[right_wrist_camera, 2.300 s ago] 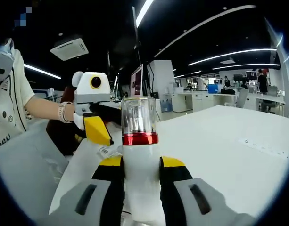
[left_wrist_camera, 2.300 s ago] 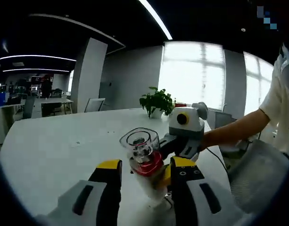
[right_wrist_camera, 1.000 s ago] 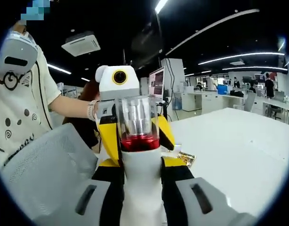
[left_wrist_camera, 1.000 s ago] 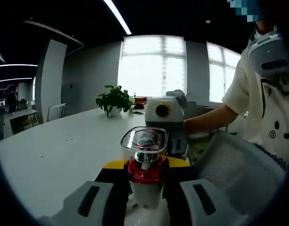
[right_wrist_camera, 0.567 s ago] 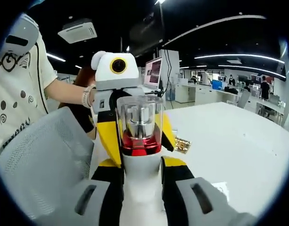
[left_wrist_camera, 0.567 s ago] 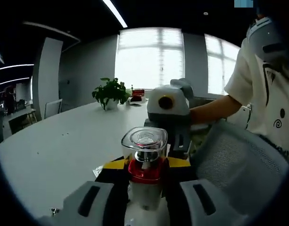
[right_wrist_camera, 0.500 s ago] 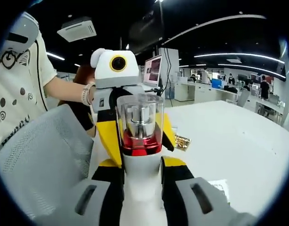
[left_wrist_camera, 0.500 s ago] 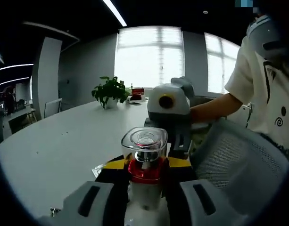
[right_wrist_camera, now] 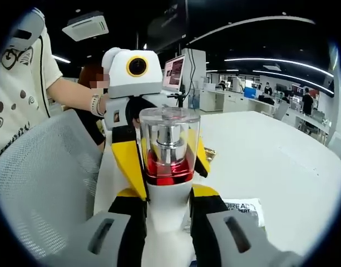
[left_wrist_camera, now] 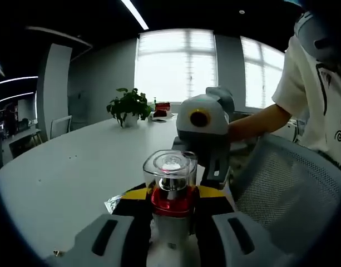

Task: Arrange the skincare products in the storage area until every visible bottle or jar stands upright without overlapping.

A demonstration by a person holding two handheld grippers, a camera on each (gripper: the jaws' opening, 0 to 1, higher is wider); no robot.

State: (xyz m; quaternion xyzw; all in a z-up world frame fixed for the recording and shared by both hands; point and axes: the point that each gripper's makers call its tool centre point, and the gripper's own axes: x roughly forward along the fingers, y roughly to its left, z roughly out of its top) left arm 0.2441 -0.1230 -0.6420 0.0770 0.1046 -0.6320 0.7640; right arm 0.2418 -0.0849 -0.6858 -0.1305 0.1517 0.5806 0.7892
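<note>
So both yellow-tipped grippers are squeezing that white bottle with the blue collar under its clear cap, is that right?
Nearly. The collar under the clear cap is red, not blue, as the right gripper view shows. Otherwise yes: the white bottle sits between the jaws of the right gripper and the left gripper.

— Could you see the bottom of the white bottle (right_wrist_camera: pixel 169 222)?

— No. The jaws of the right gripper (right_wrist_camera: pixel 168 203) hid its sides, and the edge cut off its bottom.

— What about that flat packet (right_wrist_camera: pixel 241 208) on the table (right_wrist_camera: pixel 281 167)?

— Part of it was behind the gripper. Its words were too small to read.

— And the shiny wrapper (left_wrist_camera: pixel 113 202)?

— The left gripper (left_wrist_camera: pixel 171 207) covered most of it.
</note>
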